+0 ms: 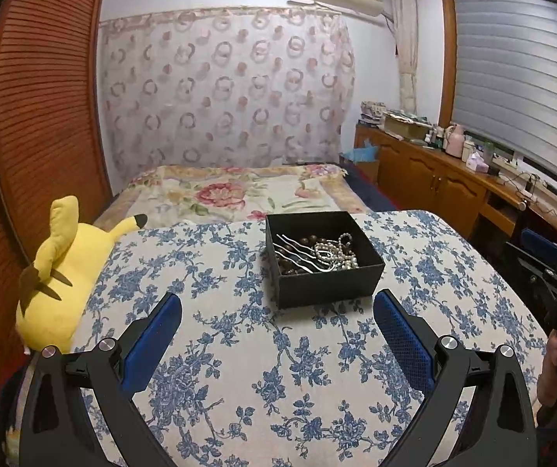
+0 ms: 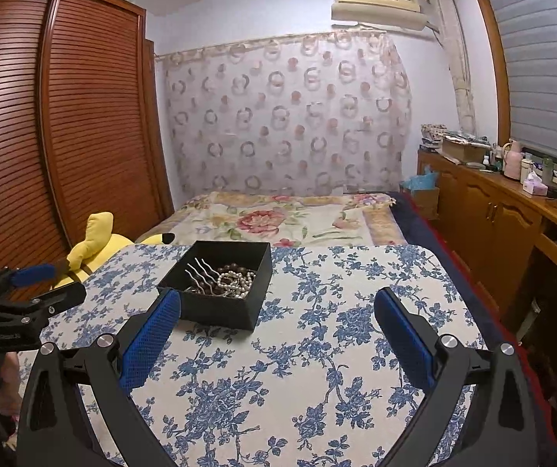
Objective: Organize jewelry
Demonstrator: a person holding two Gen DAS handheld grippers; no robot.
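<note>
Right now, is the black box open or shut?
Open. The black box has no lid on it, and the pearl necklace, dark beads and silver hair comb inside show from above.

Box [image 1: 323, 260] on table [image 1: 278, 369]; jewelry [image 1: 317, 253] inside; plush [image 1: 60, 264] left.

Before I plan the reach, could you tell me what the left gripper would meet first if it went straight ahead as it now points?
Most likely the open black square box of jewelry: it sits just ahead between the left gripper's open blue-padded fingers, slightly right of centre. Only the blue floral tablecloth shows before it, though depth is uncertain.
</note>
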